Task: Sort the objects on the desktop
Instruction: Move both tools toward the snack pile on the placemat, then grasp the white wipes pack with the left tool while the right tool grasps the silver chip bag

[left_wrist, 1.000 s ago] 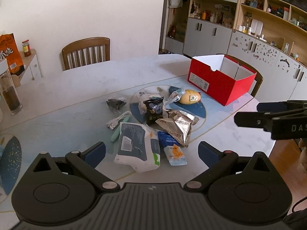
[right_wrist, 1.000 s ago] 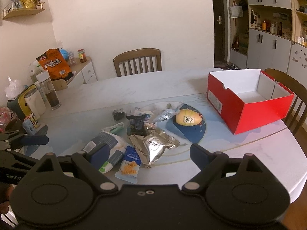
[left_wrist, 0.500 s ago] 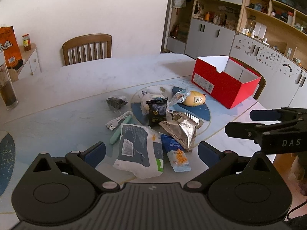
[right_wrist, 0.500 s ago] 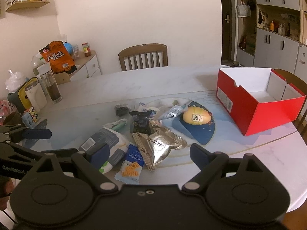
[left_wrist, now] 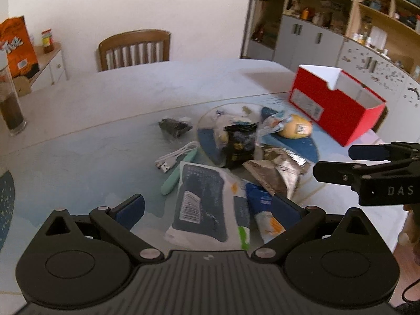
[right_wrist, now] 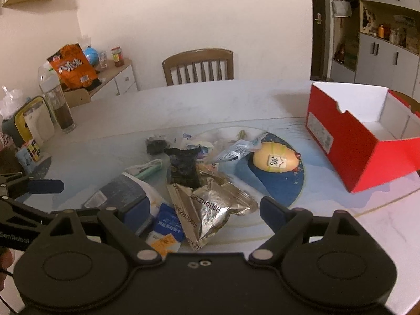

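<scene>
A pile lies on the table's middle: a white and blue wipes pack (left_wrist: 207,204), a silver snack bag (right_wrist: 210,210), a small blue packet (right_wrist: 165,231), a black packet (right_wrist: 183,168), a yellow toy (right_wrist: 275,158), a white USB cable (left_wrist: 173,157), a mint stick (left_wrist: 176,178) and a black clump (left_wrist: 174,128). An empty red box (right_wrist: 349,141) stands at the right. My left gripper (left_wrist: 207,207) is open and empty over the wipes pack. My right gripper (right_wrist: 206,211) is open and empty over the silver bag.
A wooden chair (right_wrist: 198,65) stands at the table's far side. A tall glass bottle (right_wrist: 59,105), a Rubik's cube (right_wrist: 29,152) and a yellow-rimmed container (right_wrist: 29,120) are at the table's left. A side cabinet holds an orange snack bag (right_wrist: 73,65).
Both grippers have moved forward and lower toward the pile, which now looks larger. Both stay open. The objects have not moved.
</scene>
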`<state>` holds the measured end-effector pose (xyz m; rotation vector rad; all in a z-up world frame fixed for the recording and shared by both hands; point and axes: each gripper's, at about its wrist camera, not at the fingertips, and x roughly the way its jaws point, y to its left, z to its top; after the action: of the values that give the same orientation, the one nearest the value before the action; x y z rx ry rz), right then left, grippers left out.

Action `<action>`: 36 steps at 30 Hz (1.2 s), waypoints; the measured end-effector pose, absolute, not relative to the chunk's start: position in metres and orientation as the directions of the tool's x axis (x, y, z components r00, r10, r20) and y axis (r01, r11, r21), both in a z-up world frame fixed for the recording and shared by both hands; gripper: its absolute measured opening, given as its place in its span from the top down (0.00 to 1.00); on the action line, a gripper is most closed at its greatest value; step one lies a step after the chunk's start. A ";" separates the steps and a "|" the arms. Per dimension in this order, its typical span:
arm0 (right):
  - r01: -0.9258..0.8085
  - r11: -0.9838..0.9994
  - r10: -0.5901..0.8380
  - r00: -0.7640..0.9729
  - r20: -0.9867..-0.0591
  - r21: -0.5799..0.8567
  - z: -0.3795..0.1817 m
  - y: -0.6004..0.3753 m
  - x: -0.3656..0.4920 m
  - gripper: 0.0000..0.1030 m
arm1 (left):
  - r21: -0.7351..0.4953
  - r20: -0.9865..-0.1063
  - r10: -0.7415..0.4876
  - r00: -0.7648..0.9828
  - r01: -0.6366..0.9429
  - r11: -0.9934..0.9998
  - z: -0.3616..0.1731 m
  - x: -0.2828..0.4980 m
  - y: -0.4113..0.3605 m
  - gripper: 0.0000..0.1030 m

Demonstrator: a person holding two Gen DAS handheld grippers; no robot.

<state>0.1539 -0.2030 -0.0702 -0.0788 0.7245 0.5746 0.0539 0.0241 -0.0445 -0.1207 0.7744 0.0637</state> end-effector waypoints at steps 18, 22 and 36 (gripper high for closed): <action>-0.625 0.779 0.460 0.520 -0.720 0.047 -0.115 -0.178 0.207 0.12 | -0.084 -0.759 0.047 0.649 -0.169 0.982 -0.076 0.084 0.033 0.01; -0.651 0.758 0.460 0.505 -0.731 0.027 -0.123 -0.172 0.214 0.12 | -0.056 -0.763 0.063 0.644 -0.163 0.985 -0.083 0.087 0.031 0.03; -0.652 0.750 0.497 0.446 -0.744 0.109 -0.136 -0.174 0.230 0.13 | -0.087 -0.770 0.016 0.637 -0.130 0.988 -0.099 0.098 0.034 0.23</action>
<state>0.2300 -0.1736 -0.1356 -0.2043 0.8469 0.7178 0.0985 0.0342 -0.0988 -0.1387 0.8766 0.0839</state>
